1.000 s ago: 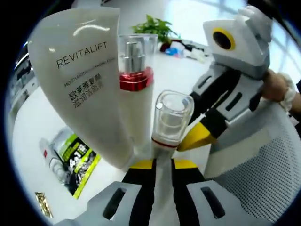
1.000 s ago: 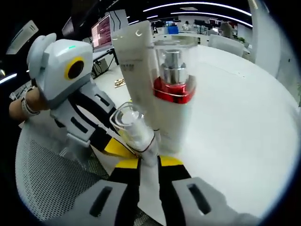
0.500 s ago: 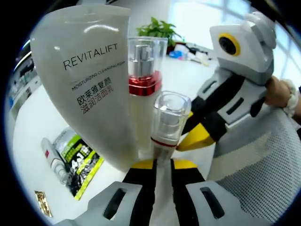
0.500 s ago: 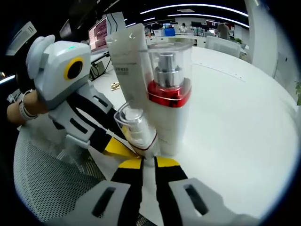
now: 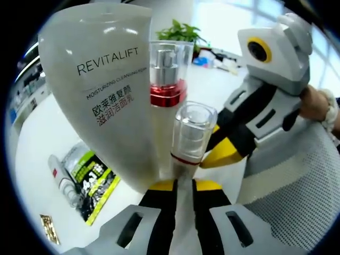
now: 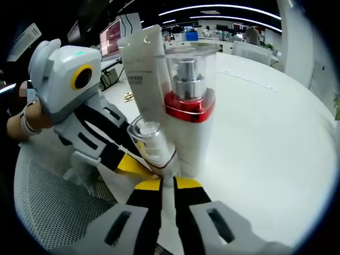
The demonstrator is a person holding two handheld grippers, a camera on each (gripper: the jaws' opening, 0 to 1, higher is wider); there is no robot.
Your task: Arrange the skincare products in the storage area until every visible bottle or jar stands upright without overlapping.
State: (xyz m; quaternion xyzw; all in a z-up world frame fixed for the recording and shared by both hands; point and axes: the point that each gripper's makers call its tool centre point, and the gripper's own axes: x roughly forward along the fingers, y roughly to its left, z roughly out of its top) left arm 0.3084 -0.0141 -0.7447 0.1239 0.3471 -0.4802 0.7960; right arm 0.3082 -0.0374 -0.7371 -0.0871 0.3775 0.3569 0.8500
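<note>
A small white pump bottle (image 5: 192,135) with a clear cap and a thin red ring stands between my left gripper's (image 5: 183,183) black-and-yellow jaws, which are shut on its body. In the right gripper view the same bottle (image 6: 150,142) leans left, and my right gripper (image 6: 162,184) is shut on its white body too. Each gripper's yellow tip reaches the bottle's neck in the other's view: the right gripper (image 5: 220,156) and the left gripper (image 6: 133,163). Right behind stand a tall pump bottle with a red collar (image 5: 168,90) (image 6: 188,103) and a big white REVITALIFT tube (image 5: 103,90) (image 6: 142,64), both upright.
A white mesh surface (image 5: 297,202) (image 6: 48,212) lies under the grippers. On the white table (image 6: 265,154) to the left lie a green-and-black sachet (image 5: 93,178), a small tube (image 5: 58,178) and a gold item (image 5: 49,229). A person's hand (image 5: 319,103) holds the right gripper. A plant (image 5: 178,31) stands far back.
The left gripper view has shifted a little, so the tube and the red-collared bottle loom larger and more central. Both grippers keep hold of the small bottle.
</note>
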